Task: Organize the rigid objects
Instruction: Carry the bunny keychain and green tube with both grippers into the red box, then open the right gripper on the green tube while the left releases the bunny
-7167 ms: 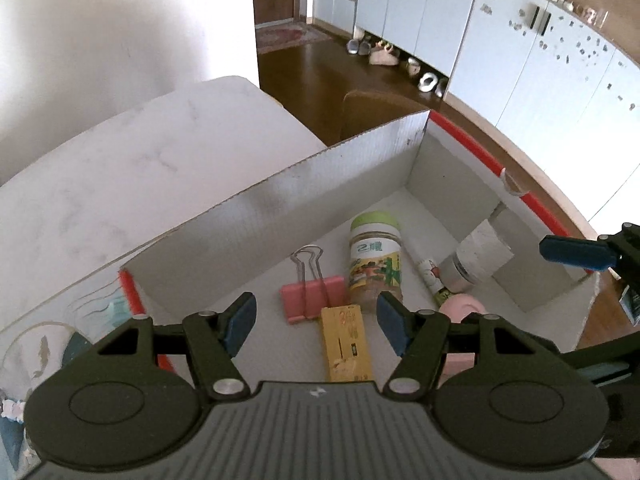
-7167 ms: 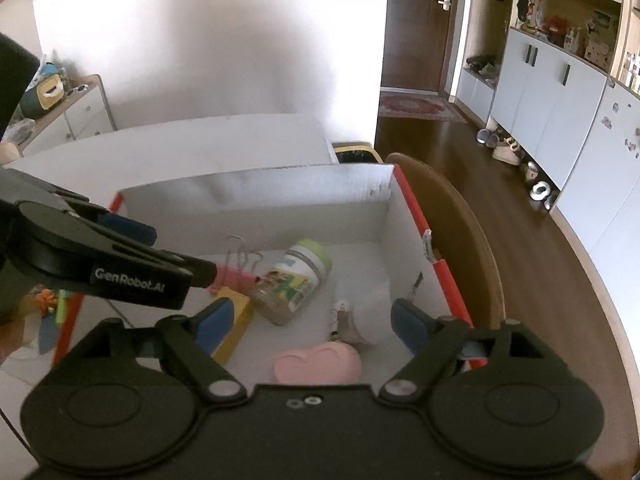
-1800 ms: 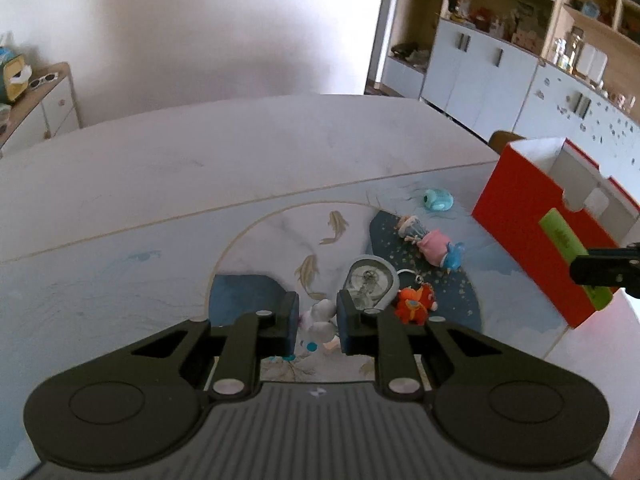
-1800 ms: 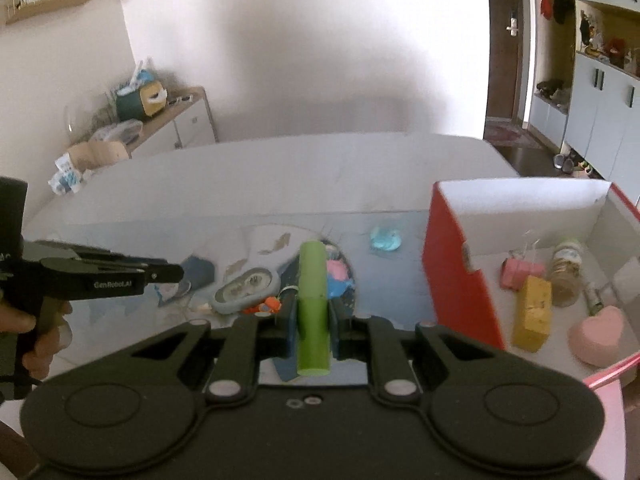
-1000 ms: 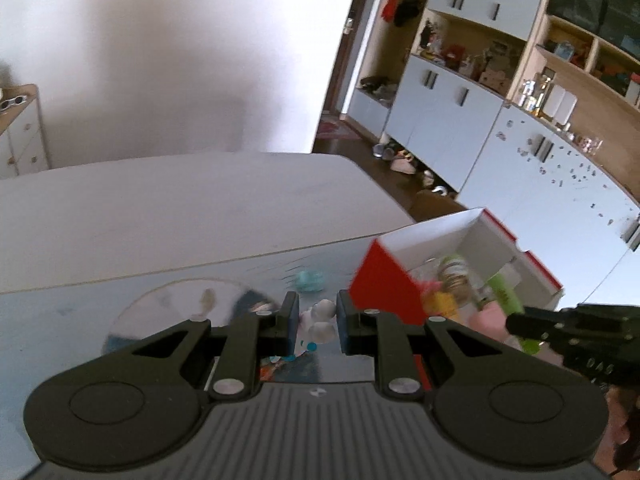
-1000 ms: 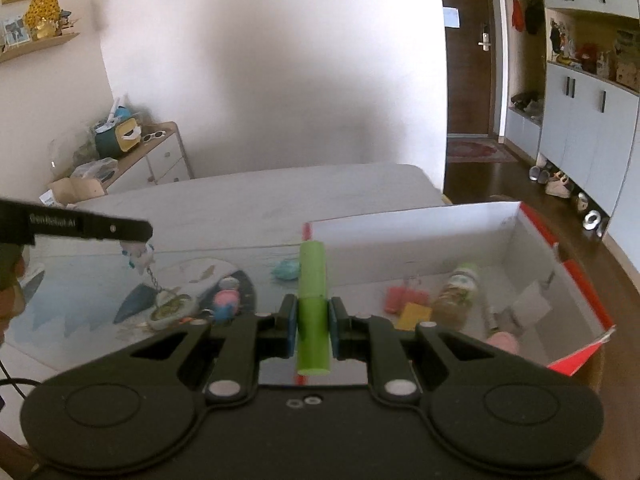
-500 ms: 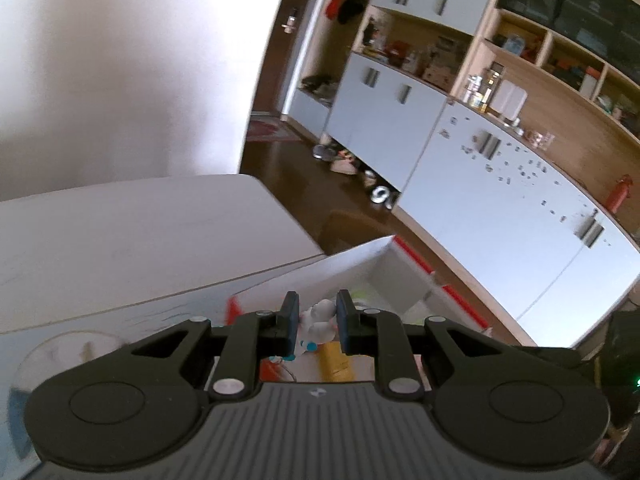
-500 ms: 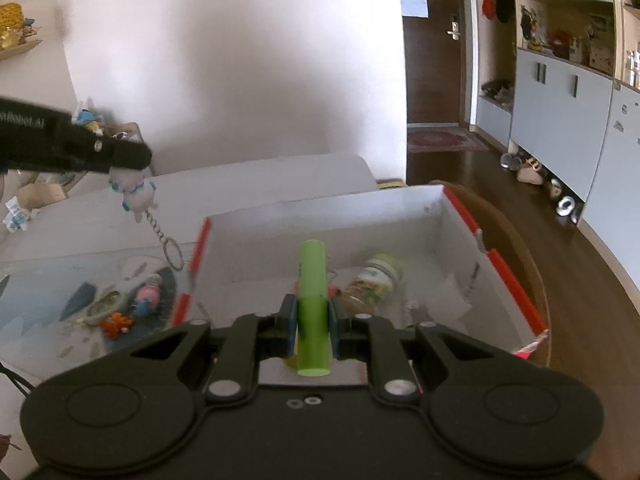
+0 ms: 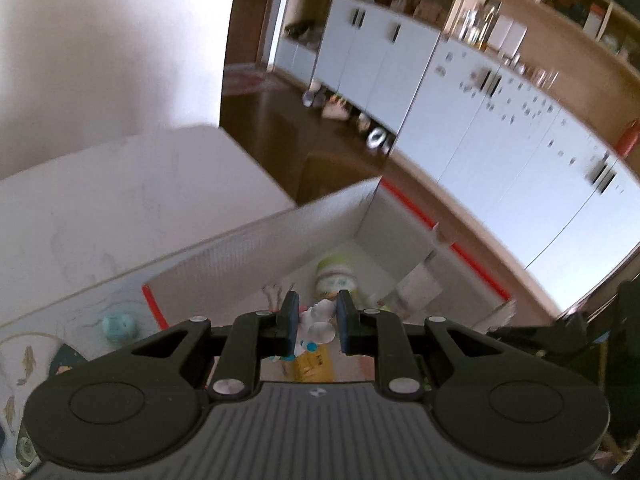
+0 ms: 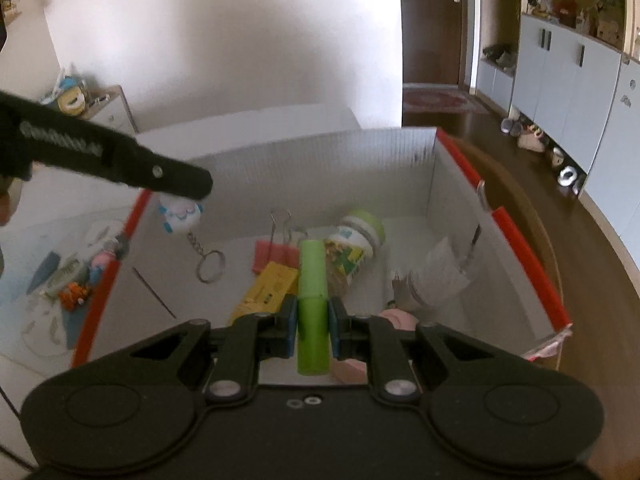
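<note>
Two grippers are over my white cardboard box with red edges (image 10: 524,240). My right gripper (image 10: 313,332) squeezes a green plastic tube (image 10: 312,300). My left gripper (image 9: 318,322) pinches a small white plush keychain toy (image 10: 181,215), hanging just above the box floor with its metal ring (image 10: 211,266). Blurry, maybe a green-lidded jar (image 10: 354,246) lies inside

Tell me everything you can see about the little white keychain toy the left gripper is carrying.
The keychain toy is a small white plush-looking figure with pale pink and blue patches. A short metal chain hangs from it and ends in a round split ring, which dangles free. The left gripper has its jaws shut on the figure's top, so it hangs in the air over the left part of the open box, touching nothing else.
</note>
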`<control>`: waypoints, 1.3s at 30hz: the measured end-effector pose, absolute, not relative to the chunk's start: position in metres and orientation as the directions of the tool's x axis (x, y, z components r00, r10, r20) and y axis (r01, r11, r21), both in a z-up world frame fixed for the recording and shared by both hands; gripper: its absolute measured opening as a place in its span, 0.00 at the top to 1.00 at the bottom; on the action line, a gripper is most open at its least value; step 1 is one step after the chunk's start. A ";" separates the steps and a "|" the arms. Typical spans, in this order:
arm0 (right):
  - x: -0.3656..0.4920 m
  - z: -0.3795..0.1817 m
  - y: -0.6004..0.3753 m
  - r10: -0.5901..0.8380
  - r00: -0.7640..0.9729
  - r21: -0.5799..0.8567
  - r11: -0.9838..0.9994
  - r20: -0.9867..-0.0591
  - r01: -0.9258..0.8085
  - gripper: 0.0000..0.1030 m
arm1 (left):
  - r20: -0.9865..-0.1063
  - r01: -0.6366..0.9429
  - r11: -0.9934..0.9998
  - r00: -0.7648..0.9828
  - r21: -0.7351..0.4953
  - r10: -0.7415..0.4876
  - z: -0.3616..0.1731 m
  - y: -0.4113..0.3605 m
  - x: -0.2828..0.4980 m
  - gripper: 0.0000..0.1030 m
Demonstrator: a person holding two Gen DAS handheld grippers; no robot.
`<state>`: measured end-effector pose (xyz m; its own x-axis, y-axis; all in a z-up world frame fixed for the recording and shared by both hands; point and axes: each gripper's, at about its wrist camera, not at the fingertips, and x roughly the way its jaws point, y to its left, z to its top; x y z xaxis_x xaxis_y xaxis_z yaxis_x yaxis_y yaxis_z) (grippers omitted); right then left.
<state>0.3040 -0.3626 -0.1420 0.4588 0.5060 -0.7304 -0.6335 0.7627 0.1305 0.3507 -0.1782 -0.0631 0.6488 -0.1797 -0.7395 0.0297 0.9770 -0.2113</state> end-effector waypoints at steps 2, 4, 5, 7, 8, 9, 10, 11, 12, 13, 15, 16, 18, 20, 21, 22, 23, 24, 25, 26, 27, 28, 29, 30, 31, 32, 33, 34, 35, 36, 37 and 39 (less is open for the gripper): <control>0.309 -0.147 -0.359 0.500 0.442 0.130 0.759 -0.745 -0.639 0.85 | -0.764 0.019 0.982 0.626 -0.189 -0.159 -0.075 -0.182 0.358 0.82; 0.313 -0.151 -0.356 0.497 0.420 0.135 0.752 -0.759 -0.645 0.85 | -0.782 0.010 0.984 0.606 -0.176 -0.146 -0.085 -0.183 0.363 0.82; 0.314 -0.153 -0.354 0.495 0.408 0.135 0.746 -0.767 -0.652 0.85 | -0.791 0.009 0.986 0.596 -0.168 -0.141 -0.089 -0.185 0.366 0.82; 0.315 -0.157 -0.351 0.491 0.386 0.133 0.735 -0.781 -0.665 0.85 | -0.805 0.006 0.989 0.580 -0.148 -0.123 -0.097 -0.186 0.370 0.82; 0.314 -0.158 -0.349 0.489 0.376 0.131 0.729 -0.787 -0.672 0.85 | -0.811 0.007 0.990 0.573 -0.139 -0.118 -0.100 -0.188 0.371 0.82; 0.315 -0.160 -0.347 0.486 0.365 0.130 0.723 -0.794 -0.679 0.85 | -0.817 0.008 0.992 0.566 -0.129 -0.111 -0.104 -0.189 0.371 0.82; 0.316 -0.162 -0.346 0.483 0.357 0.130 0.719 -0.800 -0.683 0.85 | -0.822 0.006 0.993 0.561 -0.118 -0.101 -0.108 -0.188 0.371 0.82; 0.316 -0.163 -0.344 0.480 0.348 0.131 0.717 -0.805 -0.685 0.85 | -0.827 0.006 0.994 0.554 -0.108 -0.093 -0.110 -0.189 0.372 0.82; 0.318 -0.165 -0.343 0.474 0.340 0.131 0.716 -0.812 -0.685 0.85 | -0.834 0.004 0.995 0.546 -0.100 -0.086 -0.114 -0.191 0.374 0.82; 0.321 -0.167 -0.341 0.467 0.335 0.130 0.719 -0.818 -0.683 0.85 | -0.839 0.002 0.995 0.538 -0.099 -0.084 -0.116 -0.191 0.376 0.82; 0.322 -0.170 -0.338 0.463 0.324 0.135 0.718 -0.825 -0.683 0.85 | -0.852 0.000 0.995 0.517 -0.097 -0.083 -0.122 -0.193 0.383 0.82; 0.325 -0.170 -0.338 0.464 0.320 0.137 0.716 -0.826 -0.684 0.85 | -0.859 -0.001 0.996 0.506 -0.090 -0.077 -0.125 -0.194 0.385 0.82; 0.325 -0.171 -0.337 0.462 0.315 0.135 0.712 -0.829 -0.689 0.85 | -0.872 -0.005 0.997 0.486 -0.077 -0.064 -0.131 -0.196 0.389 0.82; 0.325 -0.172 -0.337 0.457 0.311 0.132 0.711 -0.834 -0.691 0.85 | -0.882 -0.011 0.997 0.467 -0.073 -0.059 -0.135 -0.196 0.391 0.82; 0.326 -0.173 -0.337 0.455 0.309 0.131 0.710 -0.835 -0.692 0.85 | -0.888 -0.015 0.997 0.456 -0.077 -0.062 -0.137 -0.196 0.392 0.82; 0.326 -0.172 -0.338 0.457 0.306 0.134 0.709 -0.835 -0.693 0.84 | -0.892 -0.018 0.996 0.447 -0.082 -0.065 -0.139 -0.195 0.393 0.82; 0.326 -0.171 -0.339 0.459 0.303 0.138 0.708 -0.835 -0.693 0.84 | -0.895 -0.025 0.996 0.442 -0.083 -0.063 -0.141 -0.195 0.394 0.82; 0.327 -0.171 -0.339 0.460 0.300 0.139 0.706 -0.836 -0.694 0.83 | -0.898 -0.032 0.996 0.437 -0.082 -0.060 -0.142 -0.195 0.394 0.82; 0.328 -0.171 -0.339 0.458 0.298 0.138 0.705 -0.837 -0.696 0.82 | -0.898 -0.032 0.996 0.436 -0.083 -0.061 -0.142 -0.195 0.394 0.81; 0.328 -0.171 -0.338 0.456 0.297 0.136 0.704 -0.839 -0.697 0.82 | -0.899 -0.030 0.996 0.433 -0.082 -0.061 -0.142 -0.195 0.395 0.81; 0.328 -0.170 -0.338 0.455 0.299 0.133 0.703 -0.839 -0.698 0.82 | -0.903 -0.028 0.996 0.426 -0.079 -0.059 -0.143 -0.196 0.396 0.81; 0.328 -0.170 -0.339 0.455 0.302 0.130 0.704 -0.838 -0.698 0.82 | -0.905 -0.025 0.997 0.421 -0.079 -0.061 -0.143 -0.197 0.397 0.81; 0.326 -0.170 -0.339 0.455 0.304 0.130 0.704 -0.837 -0.698 0.81 | -0.905 -0.022 0.997 0.422 -0.074 -0.058 -0.143 -0.198 0.397 0.81; 0.326 -0.169 -0.339 0.457 0.304 0.131 0.704 -0.836 -0.698 0.80 | -0.905 -0.016 0.998 0.423 -0.066 -0.053 -0.143 -0.200 0.396 0.81; 0.326 -0.169 -0.340 0.457 0.306 0.130 0.704 -0.835 -0.698 0.79 | -0.905 -0.012 0.998 0.422 -0.062 -0.051 -0.144 -0.201 0.396 0.81; 0.325 -0.168 -0.340 0.458 0.308 0.129 0.704 -0.834 -0.698 0.78 | -0.906 -0.007 0.998 0.422 -0.057 -0.048 -0.144 -0.203 0.396 0.81; 0.325 -0.168 -0.340 0.458 0.312 0.125 0.705 -0.833 -0.698 0.78 | -0.906 -0.005 0.999 0.421 -0.054 -0.047 -0.144 -0.204 0.395 0.81; 0.325 -0.167 -0.341 0.457 0.318 0.122 0.707 -0.831 -0.697 0.78 | -0.906 -0.005 0.999 0.421 -0.054 -0.046 -0.144 -0.204 0.395 0.81; 0.324 -0.166 -0.342 0.458 0.321 0.123 0.709 -0.829 -0.694 0.77 | -0.906 -0.006 0.998 0.420 -0.054 -0.047 -0.144 -0.205 0.394 0.81; 0.324 -0.165 -0.344 0.461 0.322 0.126 0.710 -0.827 -0.692 0.77 | -0.907 -0.008 0.998 0.419 -0.055 -0.046 -0.143 -0.205 0.393 0.81; 0.324 -0.163 -0.345 0.463 0.322 0.130 0.711 -0.825 -0.691 0.77 | -0.906 -0.008 0.998 0.421 -0.055 -0.046 -0.143 -0.205 0.391 0.81; 0.323 -0.160 -0.347 0.467 0.328 0.132 0.715 -0.821 -0.687 0.75 | -0.901 -0.009 0.998 0.431 -0.055 -0.046 -0.139 -0.206 0.388 0.81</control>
